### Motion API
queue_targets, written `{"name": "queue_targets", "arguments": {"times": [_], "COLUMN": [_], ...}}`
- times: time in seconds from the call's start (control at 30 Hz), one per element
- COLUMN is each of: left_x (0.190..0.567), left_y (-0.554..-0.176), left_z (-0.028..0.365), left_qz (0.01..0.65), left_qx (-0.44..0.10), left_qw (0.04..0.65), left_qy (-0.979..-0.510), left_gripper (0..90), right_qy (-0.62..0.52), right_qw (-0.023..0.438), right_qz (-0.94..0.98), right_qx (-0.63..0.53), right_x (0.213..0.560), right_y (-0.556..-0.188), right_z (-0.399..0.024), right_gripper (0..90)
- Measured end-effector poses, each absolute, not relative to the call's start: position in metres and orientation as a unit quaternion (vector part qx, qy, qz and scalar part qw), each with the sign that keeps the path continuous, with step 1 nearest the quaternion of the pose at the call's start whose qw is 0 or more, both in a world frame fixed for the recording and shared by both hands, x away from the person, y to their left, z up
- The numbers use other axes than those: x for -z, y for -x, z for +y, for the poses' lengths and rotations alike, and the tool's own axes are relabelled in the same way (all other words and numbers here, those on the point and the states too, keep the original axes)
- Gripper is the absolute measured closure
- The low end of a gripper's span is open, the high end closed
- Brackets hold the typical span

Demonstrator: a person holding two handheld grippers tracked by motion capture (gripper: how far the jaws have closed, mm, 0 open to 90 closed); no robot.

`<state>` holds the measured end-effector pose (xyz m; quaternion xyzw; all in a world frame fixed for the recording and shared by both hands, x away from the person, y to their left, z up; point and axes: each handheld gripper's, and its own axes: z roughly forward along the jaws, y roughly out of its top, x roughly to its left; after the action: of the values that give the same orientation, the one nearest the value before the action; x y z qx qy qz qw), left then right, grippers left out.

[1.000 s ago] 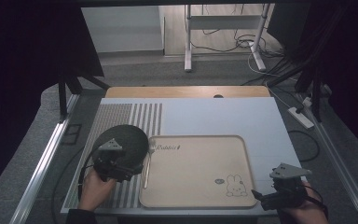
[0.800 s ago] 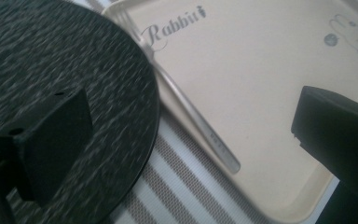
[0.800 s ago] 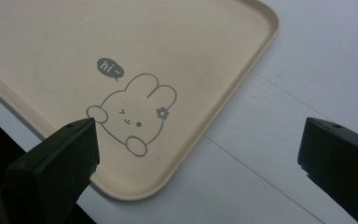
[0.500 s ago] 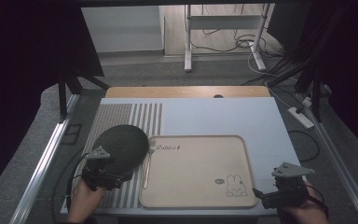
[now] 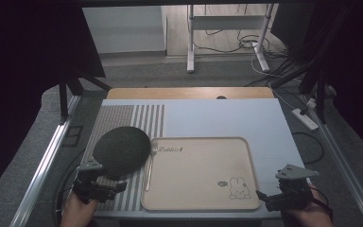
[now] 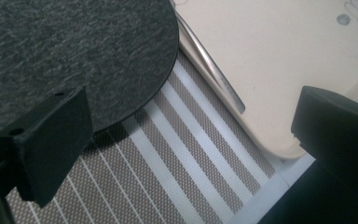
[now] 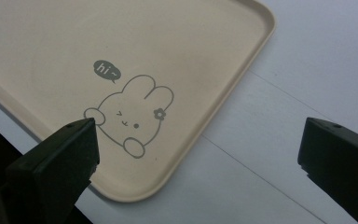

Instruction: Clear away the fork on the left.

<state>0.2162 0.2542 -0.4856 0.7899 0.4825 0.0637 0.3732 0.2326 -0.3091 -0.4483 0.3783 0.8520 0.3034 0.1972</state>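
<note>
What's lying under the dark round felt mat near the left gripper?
The dark round felt mat lies on the striped placemat, its right edge beside a metal spoon. Anything beneath its middle is covered.

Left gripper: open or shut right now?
Open. In the left gripper view the left gripper has its jaws wide apart with nothing between them, above the striped mat beside the round dark mat.

Spoon (image 5: pixel 149 163): handle partly under round dark mat (image 5: pixel 121 150); tray (image 7: pixel 242 70): cut off by right gripper view's edges.
</note>
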Motion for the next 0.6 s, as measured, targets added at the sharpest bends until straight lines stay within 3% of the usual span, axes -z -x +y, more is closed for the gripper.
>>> {"name": "queue_targets", "arguments": {"times": [0.6], "left_x": [0.478], "left_y": [-0.192], "left_z": [0.259], "left_qz": [0.491], "left_qx": [-0.085], "left_qw": [0.381], "left_qy": [-0.779], "left_gripper": [0.0], "right_qy": [-0.383], "right_qw": [0.201], "right_qz": [0.848], "right_qx": [-0.305], "right_x": [0.448], "right_y": [-0.233], "right_z": [-0.309], "right_gripper": [0.0]}}
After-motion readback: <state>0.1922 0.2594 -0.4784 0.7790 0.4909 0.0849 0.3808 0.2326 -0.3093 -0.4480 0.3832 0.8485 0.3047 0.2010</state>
